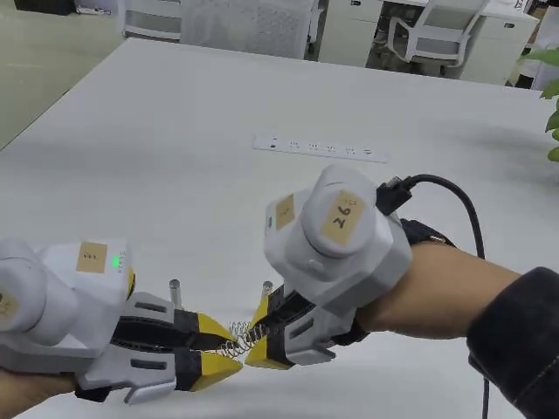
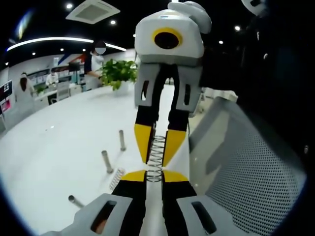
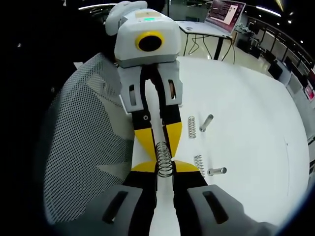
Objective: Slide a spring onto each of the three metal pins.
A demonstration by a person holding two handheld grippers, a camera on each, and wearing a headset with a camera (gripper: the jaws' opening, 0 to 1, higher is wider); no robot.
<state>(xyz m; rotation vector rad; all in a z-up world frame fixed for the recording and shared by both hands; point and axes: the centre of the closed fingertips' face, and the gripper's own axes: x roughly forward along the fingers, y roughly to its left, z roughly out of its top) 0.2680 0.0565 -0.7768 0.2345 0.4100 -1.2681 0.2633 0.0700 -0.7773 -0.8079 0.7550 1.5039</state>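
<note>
Nearest you in the head view, the left gripper (image 1: 225, 358) and the right gripper (image 1: 253, 345) meet tip to tip down at six o'clock. The spring (image 1: 238, 339) is strung between them — each pair of jaws looks closed on one end of it, with nothing else in its hold. On the table (image 1: 175, 131), a pin (image 1: 175, 292) stands upright at ten o'clock from the spring and a second pin (image 1: 267, 289) at one o'clock; both look bare. In the right gripper view, two spare springs (image 3: 192, 127) lie loose on the table near the pins. Expect the spring to weigh next to nothing and to be soft sideways: it will likely bow, squash or flick out of the jaws if you squeeze hard on its round coils. Your best hold is probably a light pinch across the coils near one end — leave the other end open and free, since a pinched end cannot take a pin.
</note>
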